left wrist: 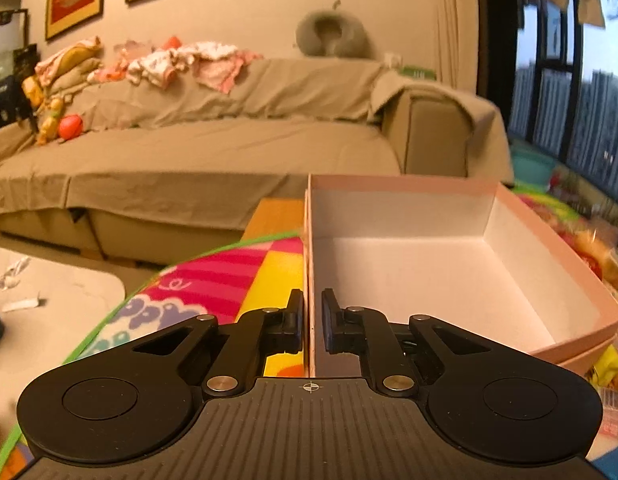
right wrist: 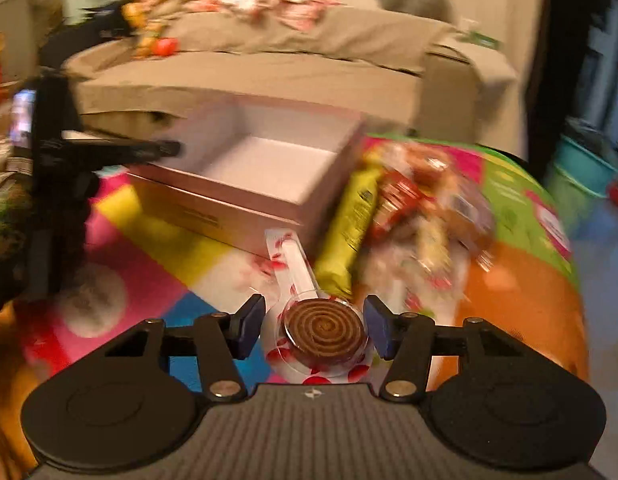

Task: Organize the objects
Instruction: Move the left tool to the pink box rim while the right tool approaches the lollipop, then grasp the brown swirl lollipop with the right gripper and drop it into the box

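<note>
A: What is gripped in the left wrist view, low in the middle of the frame?

B: The near left wall of the pink box (left wrist: pixel 461 248) is pinched between the fingers of the left gripper (left wrist: pixel 311 326), one finger (left wrist: pixel 295 320) outside the wall and the other inside. It is judged that the box is being steadied so that it does not slide on the colourful play mat (left wrist: pixel 245 272) while things are dropped in. The box is seen to be empty.

A: And in the right wrist view?

B: At the lower middle, a spiral lollipop (right wrist: pixel 323 330) in a clear wrapper with red spots is framed by the fingers of the right gripper (right wrist: pixel 315 328). The fingers are parted, with a gap left on each side, so nothing is gripped yet. Its stick (right wrist: pixel 295 258) is pointed toward the box.

A: Why there?

B: The flat disc appears to be the easiest part to be clamped.

A: What lies farther off?

B: Just beyond, right of centre, a yellow-green snack packet (right wrist: pixel 351 228) and a blurred pile of wrapped snacks (right wrist: pixel 425 204) are seen beside the box. Behind everything, a covered sofa (left wrist: pixel 213 136) is strewn with clothes.
</note>
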A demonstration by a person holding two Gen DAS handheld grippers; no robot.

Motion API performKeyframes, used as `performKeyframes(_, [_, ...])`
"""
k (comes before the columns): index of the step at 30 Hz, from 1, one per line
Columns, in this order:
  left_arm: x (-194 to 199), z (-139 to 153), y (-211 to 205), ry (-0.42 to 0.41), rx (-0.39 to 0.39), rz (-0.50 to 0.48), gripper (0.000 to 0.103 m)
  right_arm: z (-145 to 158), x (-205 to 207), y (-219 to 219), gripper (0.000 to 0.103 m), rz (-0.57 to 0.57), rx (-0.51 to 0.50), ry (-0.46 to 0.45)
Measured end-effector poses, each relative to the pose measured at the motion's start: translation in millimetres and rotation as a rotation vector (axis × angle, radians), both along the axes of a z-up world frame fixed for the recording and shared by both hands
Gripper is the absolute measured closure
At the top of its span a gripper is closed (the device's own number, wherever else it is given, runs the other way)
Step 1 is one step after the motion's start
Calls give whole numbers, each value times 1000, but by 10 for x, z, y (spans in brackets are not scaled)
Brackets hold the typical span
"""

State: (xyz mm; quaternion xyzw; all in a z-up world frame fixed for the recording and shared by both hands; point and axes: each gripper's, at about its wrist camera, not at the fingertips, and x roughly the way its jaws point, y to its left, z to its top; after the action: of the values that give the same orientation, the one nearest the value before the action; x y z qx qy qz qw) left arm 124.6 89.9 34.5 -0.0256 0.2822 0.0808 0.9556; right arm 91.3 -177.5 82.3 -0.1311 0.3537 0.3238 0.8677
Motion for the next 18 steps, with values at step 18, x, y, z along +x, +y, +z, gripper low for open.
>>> performKeyframes(18, [61,-44,243,22,-45,-124,92,815,509,615,48,-231,383,86])
